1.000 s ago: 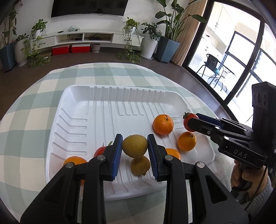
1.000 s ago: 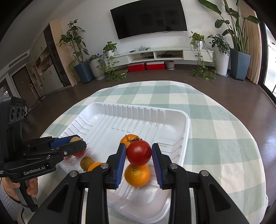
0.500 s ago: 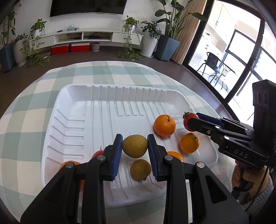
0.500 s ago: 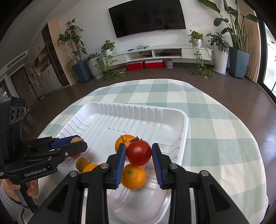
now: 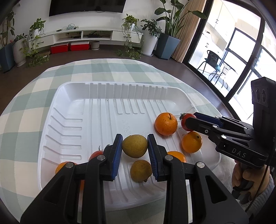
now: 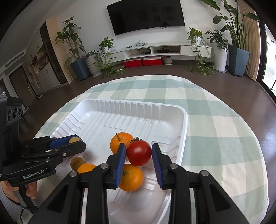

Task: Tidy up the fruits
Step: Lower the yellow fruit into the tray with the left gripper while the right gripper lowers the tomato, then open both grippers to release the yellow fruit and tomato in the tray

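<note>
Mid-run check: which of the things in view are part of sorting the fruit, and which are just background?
Job:
left gripper, shut on a pear
right gripper, shut on a tomato
white tray
oranges, second pear, second tomato in it

Background:
checked tablecloth
TV
potted plants
red boxes

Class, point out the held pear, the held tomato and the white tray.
pear (image 5: 135, 146), left wrist view, middle of its skin
tomato (image 6: 139, 152), right wrist view, its front
tray (image 6: 185, 120), right wrist view, right rim
</note>
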`<action>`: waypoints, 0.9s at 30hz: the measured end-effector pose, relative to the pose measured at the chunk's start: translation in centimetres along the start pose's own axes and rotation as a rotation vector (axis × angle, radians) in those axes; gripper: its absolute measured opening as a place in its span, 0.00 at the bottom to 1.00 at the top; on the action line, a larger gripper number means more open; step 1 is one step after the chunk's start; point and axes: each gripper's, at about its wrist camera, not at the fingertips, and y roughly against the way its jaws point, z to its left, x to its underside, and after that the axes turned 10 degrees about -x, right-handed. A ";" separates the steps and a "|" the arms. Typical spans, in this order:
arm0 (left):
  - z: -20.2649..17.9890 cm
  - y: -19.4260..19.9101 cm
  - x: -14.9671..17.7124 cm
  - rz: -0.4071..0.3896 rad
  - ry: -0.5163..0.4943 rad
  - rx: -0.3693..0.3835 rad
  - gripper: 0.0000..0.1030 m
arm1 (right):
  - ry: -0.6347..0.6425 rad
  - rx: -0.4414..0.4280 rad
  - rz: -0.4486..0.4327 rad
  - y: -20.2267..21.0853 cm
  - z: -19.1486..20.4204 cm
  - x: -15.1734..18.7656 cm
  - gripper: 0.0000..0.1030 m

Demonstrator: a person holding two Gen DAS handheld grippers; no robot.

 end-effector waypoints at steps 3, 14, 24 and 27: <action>0.0 -0.1 0.0 0.001 -0.002 -0.003 0.27 | -0.003 -0.001 -0.002 0.1 0.0 -0.1 0.33; 0.0 -0.2 0.2 -0.003 -0.008 -0.011 0.27 | -0.005 -0.004 -0.009 0.2 0.1 -0.1 0.33; -0.3 1.0 0.2 -0.029 -0.021 -0.018 0.47 | 0.001 -0.013 -0.026 1.0 0.7 -0.3 0.33; -0.4 1.6 0.2 -0.038 -0.024 -0.024 0.48 | 0.001 -0.014 -0.033 1.3 0.9 -0.2 0.33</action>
